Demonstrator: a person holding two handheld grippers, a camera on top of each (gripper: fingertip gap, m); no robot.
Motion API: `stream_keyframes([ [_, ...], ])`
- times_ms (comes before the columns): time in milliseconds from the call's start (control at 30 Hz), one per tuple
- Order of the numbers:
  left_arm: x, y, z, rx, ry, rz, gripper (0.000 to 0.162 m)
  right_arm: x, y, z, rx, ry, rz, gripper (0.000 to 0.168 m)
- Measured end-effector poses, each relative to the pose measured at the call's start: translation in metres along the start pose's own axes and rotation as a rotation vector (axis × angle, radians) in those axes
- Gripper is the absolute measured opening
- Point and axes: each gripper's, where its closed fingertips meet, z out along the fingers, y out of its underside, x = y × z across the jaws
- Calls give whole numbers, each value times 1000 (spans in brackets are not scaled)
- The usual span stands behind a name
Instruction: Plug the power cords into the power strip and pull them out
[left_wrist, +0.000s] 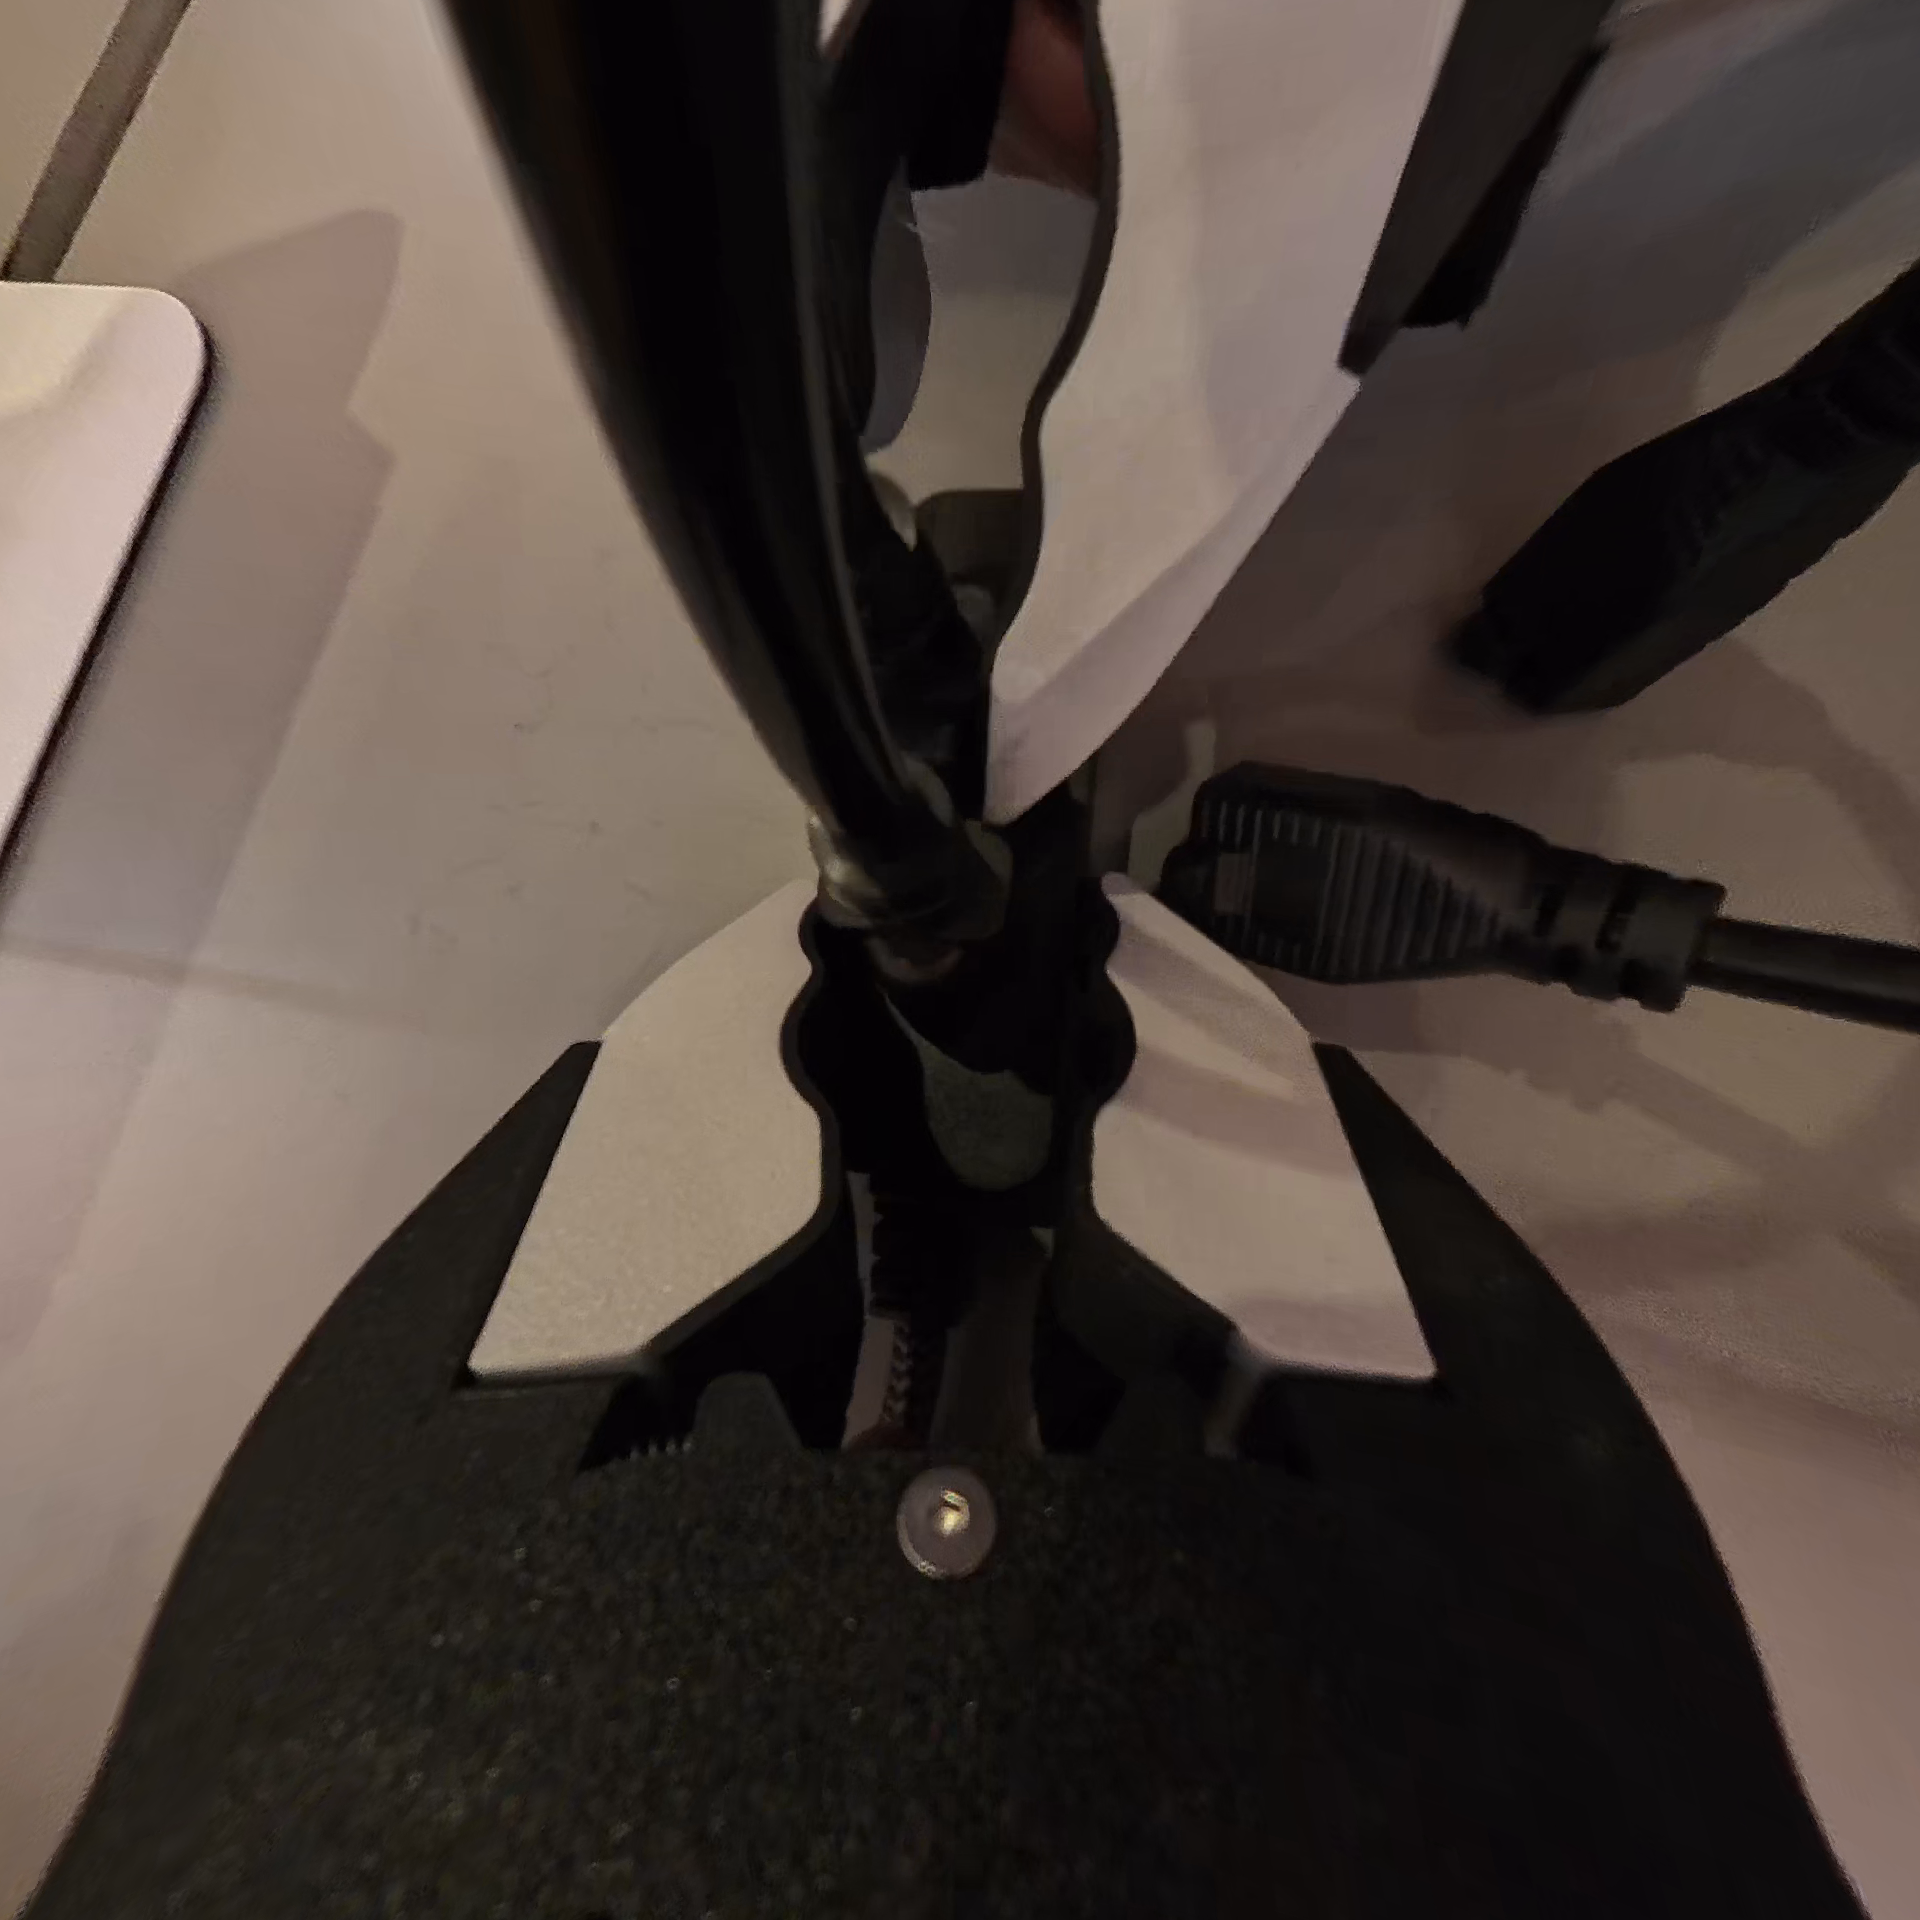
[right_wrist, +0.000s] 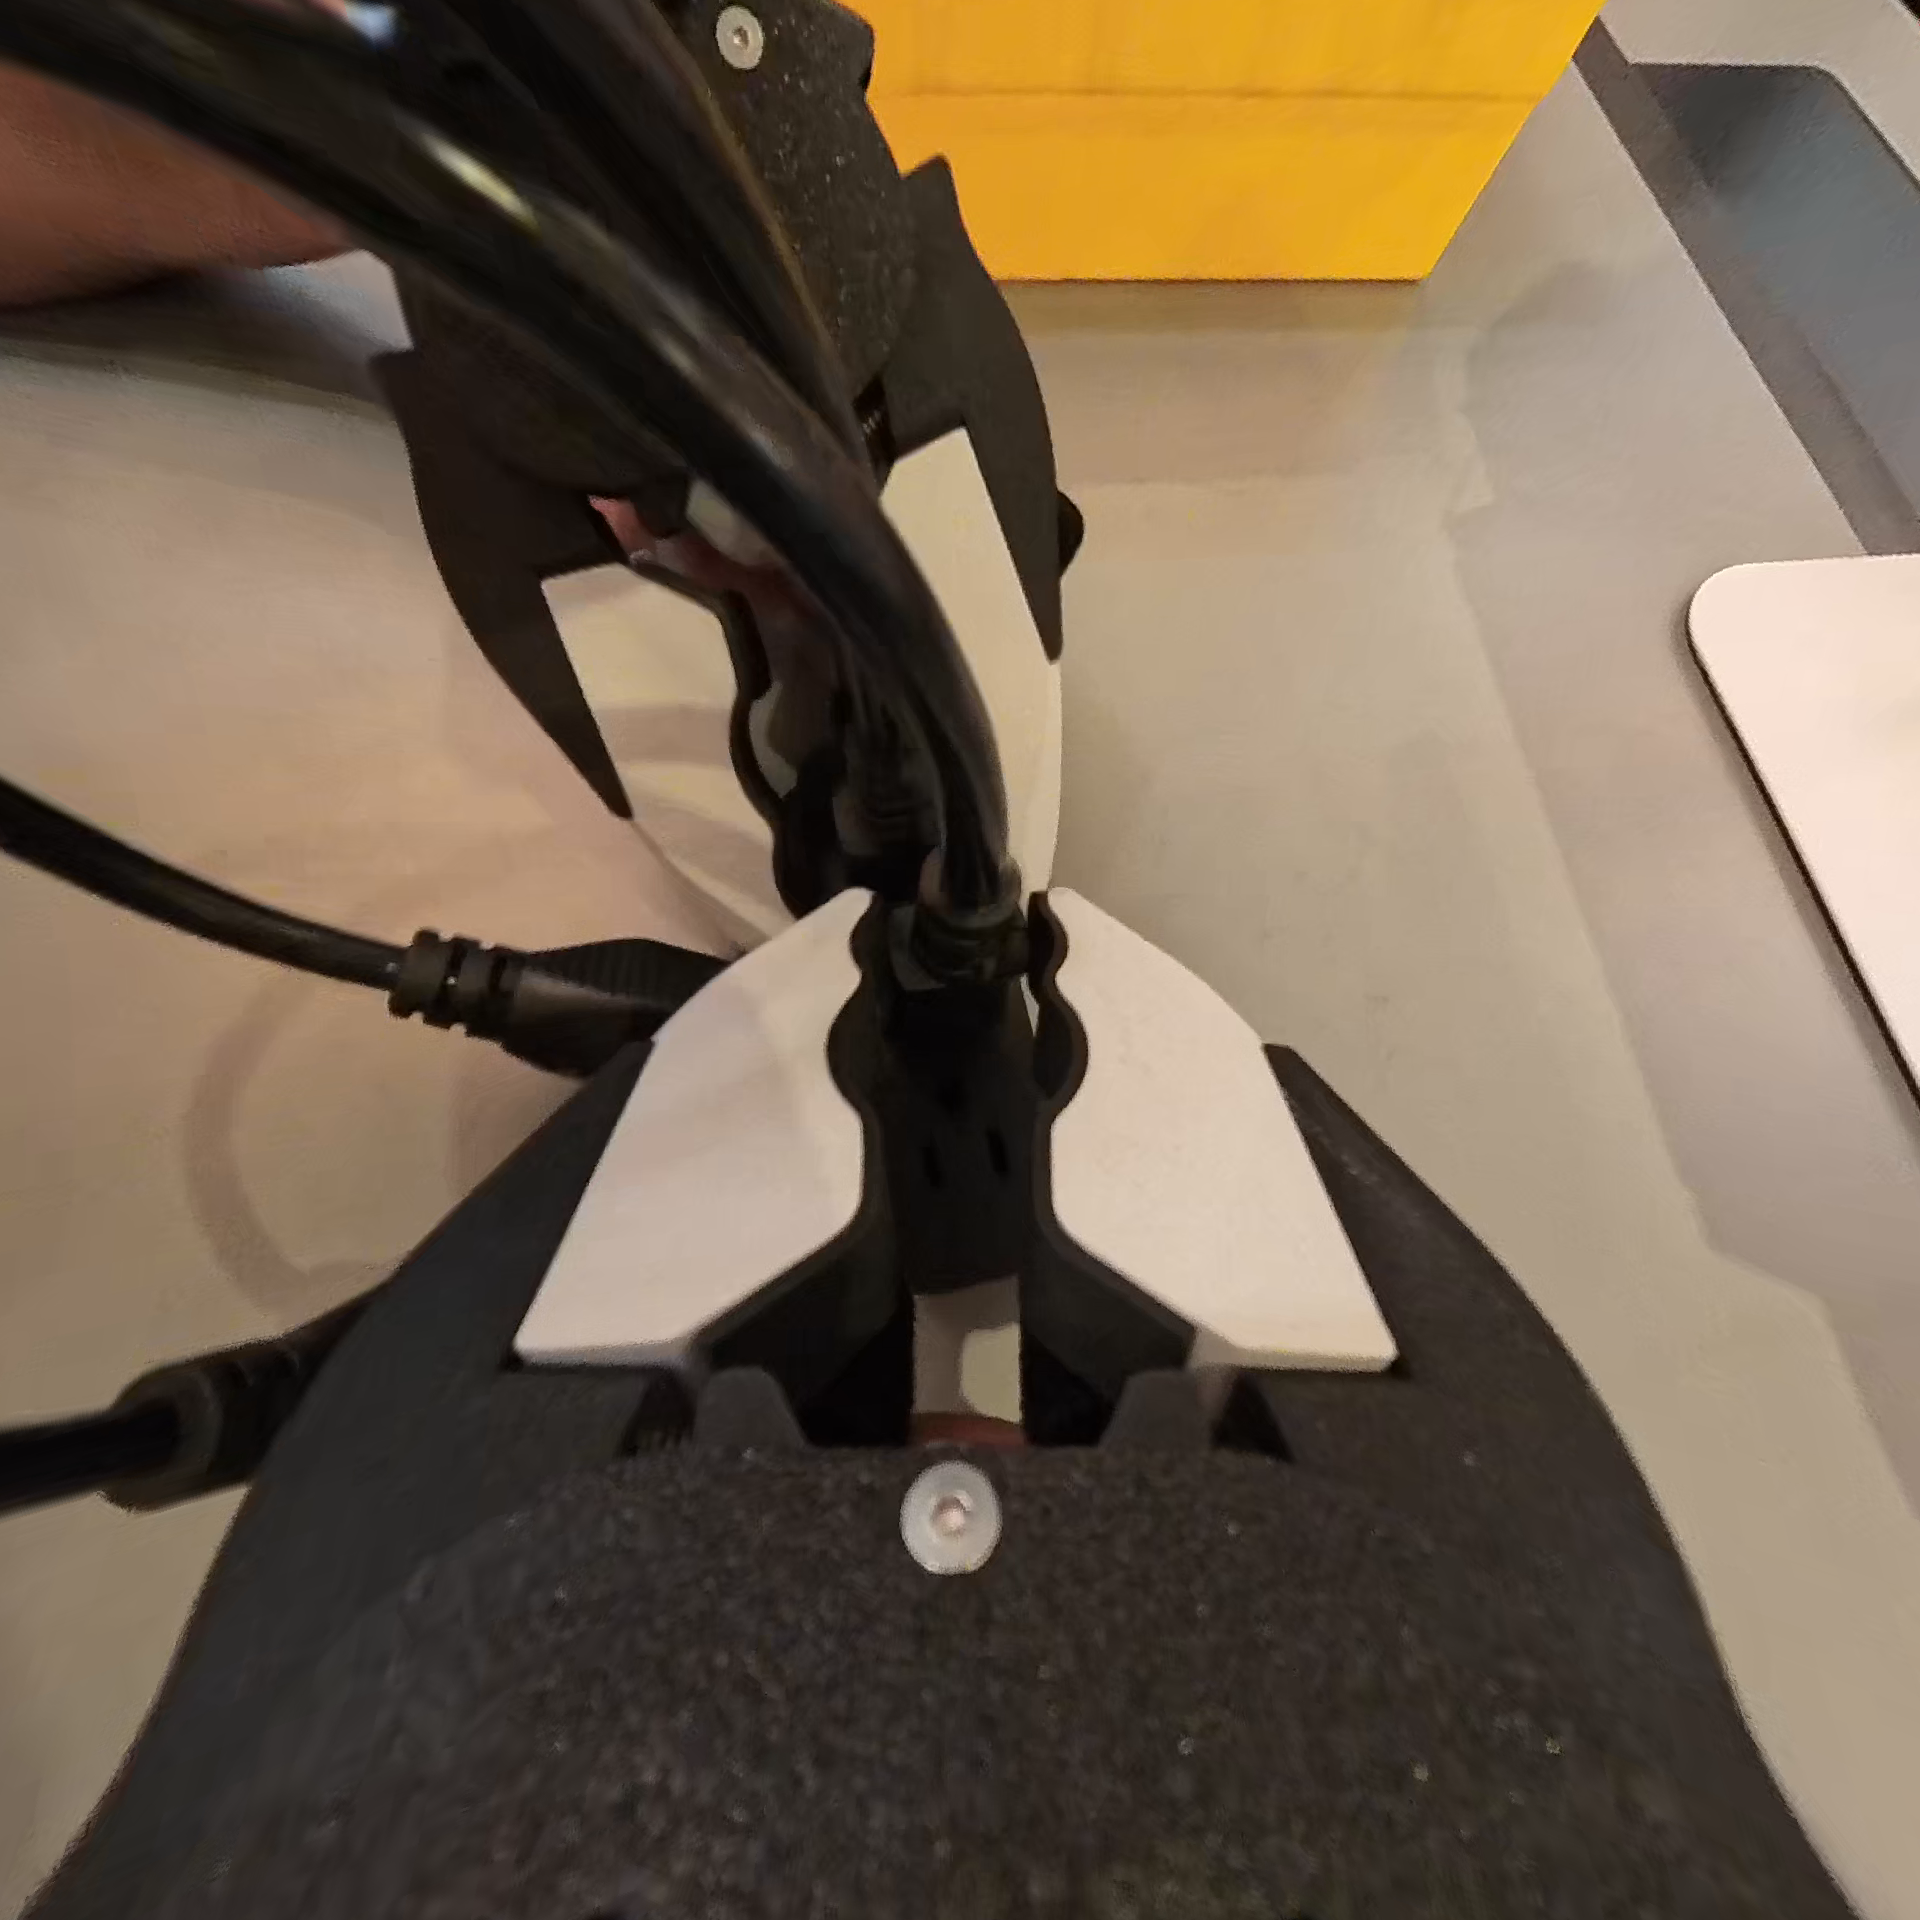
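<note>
**Two grippers closed on one black cord bundle**

Two grippers meet tip to tip over a pale table (right_wrist: 1351, 727). The left gripper (left_wrist: 961, 914) has its white fingers (left_wrist: 686, 1122) drawn narrow, and they clamp a black plug (left_wrist: 914, 883) with its bunched power cords (left_wrist: 727, 468). The cords rise from the fingertips toward the top of the left wrist view.

The right gripper (right_wrist: 951, 935) is likewise narrow. Its white fingers (right_wrist: 748, 1143) pinch the same black connector (right_wrist: 961, 935) at the tips, with a dark plug body lying between the finger pads. From the right wrist view, the cords (right_wrist: 582, 270) arc up and to the left across the body of the opposing gripper (right_wrist: 831, 260).

- A second black plug (left_wrist: 1382, 894) lies on the table just beside the left gripper's tips, its cable running off to the right edge. It is not held.
- A third dark plug (left_wrist: 1683, 520), blurred, lies farther off at the upper right of the left wrist view.
- In the right wrist view, the loose plug (right_wrist: 499, 987) shows at the left, touching the table.
- A flat white slab with rounded corners (right_wrist: 1829, 748) rests on the table well apart from the grippers.
- A yellow box (right_wrist: 1195, 135) stands at the far edge of the table.
- A person's forearm (right_wrist: 125, 197) shows at the upper left.

No power strip can be identified with certainty in either view.
</note>
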Motion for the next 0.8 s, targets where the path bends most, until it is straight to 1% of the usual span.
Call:
stream_keyframes([
  [100, 0, 1, 0, 3, 0, 1, 46, 1, -1, 1, -34, 23, -29, 25],
  [200, 2, -1, 0, 14, 13, -2, 45, 0, 4, -5, 7, -24, 4, 25],
  [400, 1, 0, 0, 6, 0, 4, 45, -1, 0, 0, -21, 4, 0, 25],
  [567, 1, 0, 0, 6, 6, 0, 45, 2, 5, -14, 41, -44, 72, 30],
  [700, 2, -1, 0, 7, 6, 0, 45, -3, 15, -2, -21, -57, 68, 34],
  [767, 3, -1, 0, 7, 9, 1, 45, -7, 14, 4, -12, -57, 57, 32],
  [800, 3, 0, -1, 8, 11, 2, 45, -5, 14, 4, -5, -43, 52, 27],
])
